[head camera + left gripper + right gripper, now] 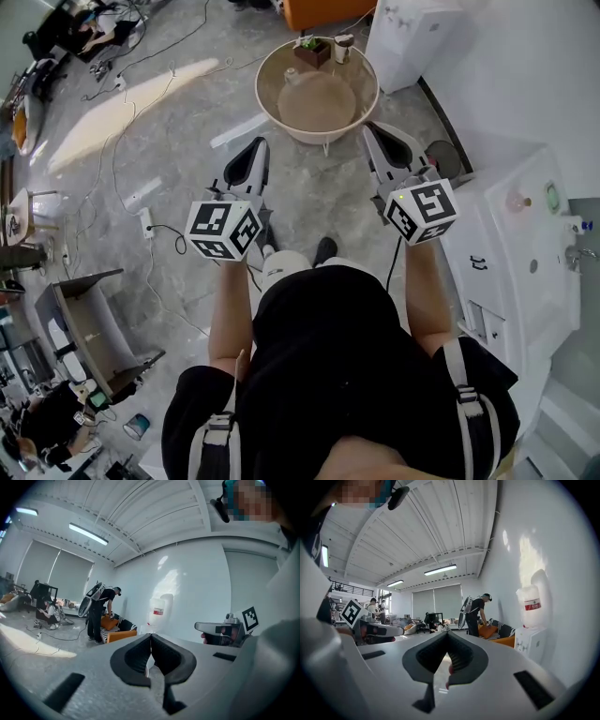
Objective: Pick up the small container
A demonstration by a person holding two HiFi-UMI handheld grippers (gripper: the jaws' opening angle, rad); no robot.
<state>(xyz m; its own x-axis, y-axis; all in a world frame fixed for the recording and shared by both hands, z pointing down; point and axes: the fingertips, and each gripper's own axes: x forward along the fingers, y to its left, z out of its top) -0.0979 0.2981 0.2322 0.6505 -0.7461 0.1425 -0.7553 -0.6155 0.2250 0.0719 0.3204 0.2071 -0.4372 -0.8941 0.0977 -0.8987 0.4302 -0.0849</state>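
A small dark container with a pale lid stands at the far rim of the round beige table, beside a little planter box. Both grippers are held level in front of the person, short of the table's near edge. My left gripper is shut, its jaws meeting with nothing between them. My right gripper is also shut and empty. Neither gripper view shows the table or the container; each looks out across the room.
A water dispenser stands just right of the table and shows in both gripper views. A white cabinet runs along the right. Cables trail over the floor at left. A person with a backpack bends over an orange sofa.
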